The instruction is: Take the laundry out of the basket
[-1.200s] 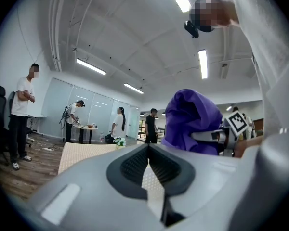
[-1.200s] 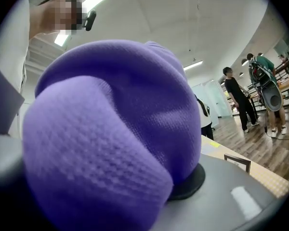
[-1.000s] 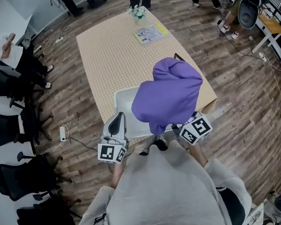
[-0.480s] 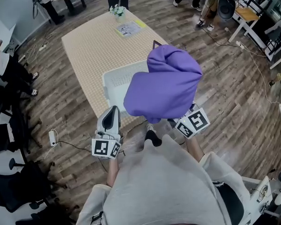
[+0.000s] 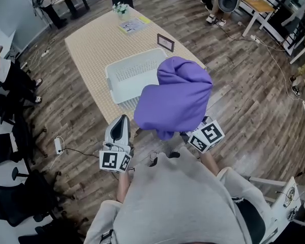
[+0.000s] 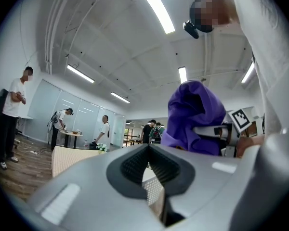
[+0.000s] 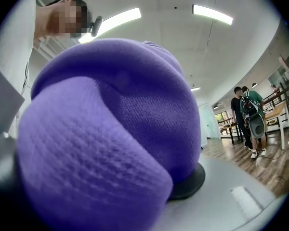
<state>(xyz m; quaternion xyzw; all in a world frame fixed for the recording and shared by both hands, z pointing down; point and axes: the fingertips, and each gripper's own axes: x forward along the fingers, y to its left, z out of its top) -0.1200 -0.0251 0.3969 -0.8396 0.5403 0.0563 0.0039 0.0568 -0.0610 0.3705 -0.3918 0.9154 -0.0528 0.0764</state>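
Observation:
A bulky purple garment [image 5: 175, 103] hangs in the air over the table's near right corner, just off the white laundry basket [image 5: 129, 75]. My right gripper [image 5: 189, 132] is shut on it from below; its fingertips are buried in the cloth. In the right gripper view the purple garment [image 7: 115, 129] fills almost the whole picture. My left gripper [image 5: 123, 120] is held below the table's near edge, pointing up, shut and empty. In the left gripper view the left gripper [image 6: 148, 148] has its jaws together, and the garment [image 6: 192, 114] shows to its right. What is in the basket I cannot tell.
The beige table [image 5: 91, 39] also carries a small framed card [image 5: 165, 42], papers [image 5: 132, 25] and a flower pot [image 5: 121, 7] at its far end. Black office chairs [image 5: 10, 136] stand on the left. A power strip [image 5: 58, 145] lies on the wooden floor. People stand at the far edges.
The purple garment has come off the basket toward me and to the right, so the basket now shows whole. The left gripper has stayed low at the left.

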